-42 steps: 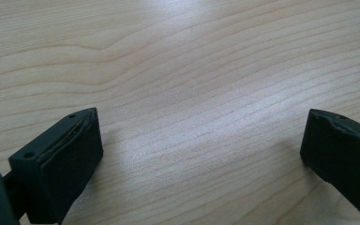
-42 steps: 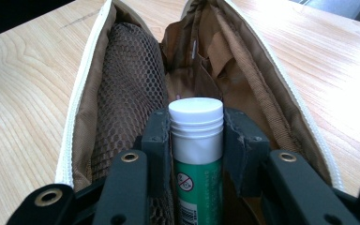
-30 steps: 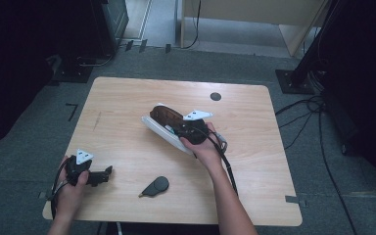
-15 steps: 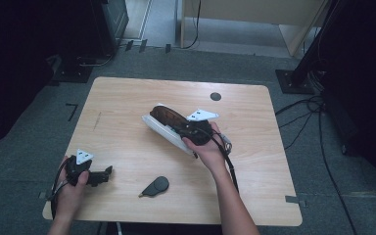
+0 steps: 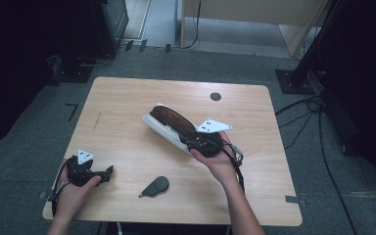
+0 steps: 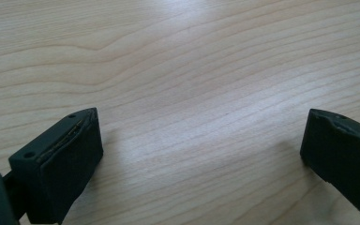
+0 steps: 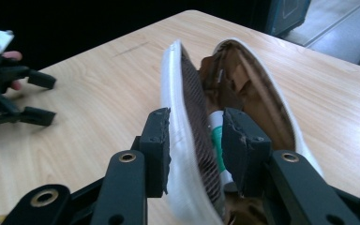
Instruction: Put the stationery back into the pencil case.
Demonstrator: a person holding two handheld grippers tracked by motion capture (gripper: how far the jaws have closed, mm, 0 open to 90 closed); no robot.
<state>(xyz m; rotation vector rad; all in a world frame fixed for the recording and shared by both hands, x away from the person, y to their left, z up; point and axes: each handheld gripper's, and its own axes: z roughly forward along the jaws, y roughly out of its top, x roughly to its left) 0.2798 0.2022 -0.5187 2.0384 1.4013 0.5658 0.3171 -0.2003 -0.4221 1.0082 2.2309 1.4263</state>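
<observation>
The right claw (image 7: 194,145), clamped on the shoe's (image 5: 169,120) sidewall, has lifted it slightly leftward (probably repositioning); the left claw (image 6: 199,154) rests open on the surface (image 5: 127,103).

My left gripper (image 5: 108,173) rests low over the table's near-left corner, jaws spread wide. My right gripper (image 7: 193,140) reaches out mid-table, arm extended, jaws pinched on a white rim (image 7: 180,122).

shoe (image 7: 187,140): white, brown inside | table (image 5: 127,98): pale wood grain | small object (image 5: 155,186): seemingly black
</observation>
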